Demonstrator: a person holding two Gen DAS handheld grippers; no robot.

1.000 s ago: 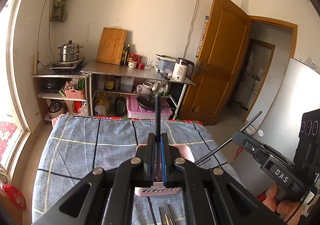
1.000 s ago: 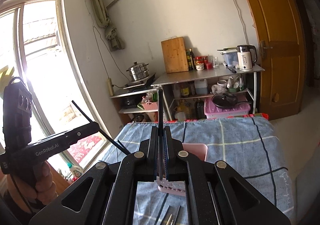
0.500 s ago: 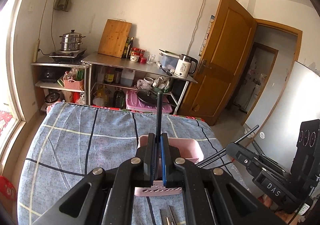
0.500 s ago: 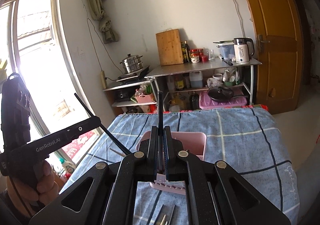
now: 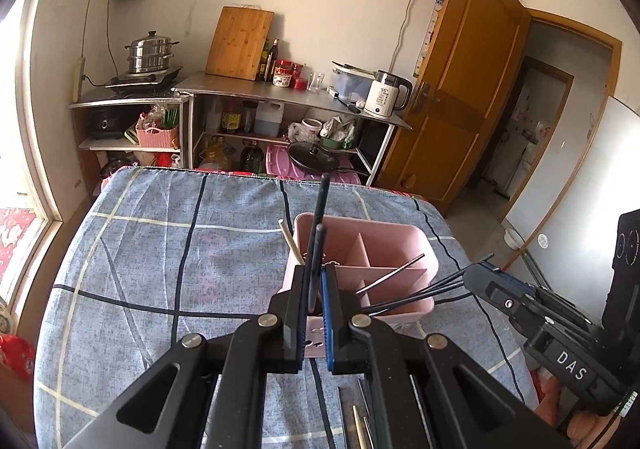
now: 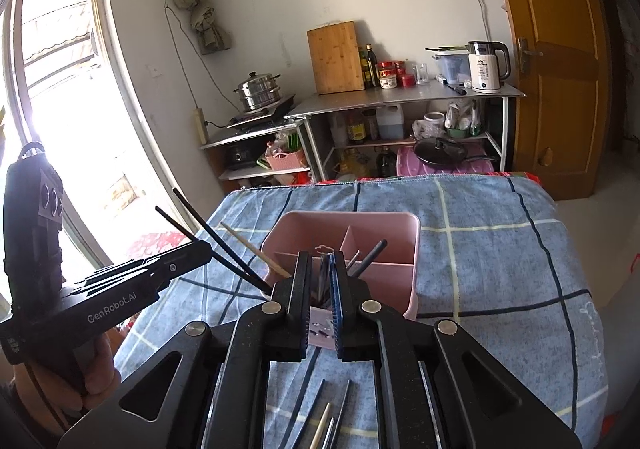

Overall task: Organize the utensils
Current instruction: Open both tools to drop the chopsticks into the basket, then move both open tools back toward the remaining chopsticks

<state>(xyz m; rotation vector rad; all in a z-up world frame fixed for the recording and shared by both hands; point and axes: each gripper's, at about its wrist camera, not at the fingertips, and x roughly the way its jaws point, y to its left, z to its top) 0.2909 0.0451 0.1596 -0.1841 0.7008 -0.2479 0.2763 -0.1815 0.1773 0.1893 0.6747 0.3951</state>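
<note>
From the left wrist, the left gripper pinches two thin black chopsticks over the pink plastic divided utensil holder on the blue checked tablecloth; from the right wrist, the right gripper has its jaws just easing apart around dark chopsticks whose tips dip into that holder; whether they are gripped, I cannot tell.

Caddy on table — loose chopsticks before it
</note>
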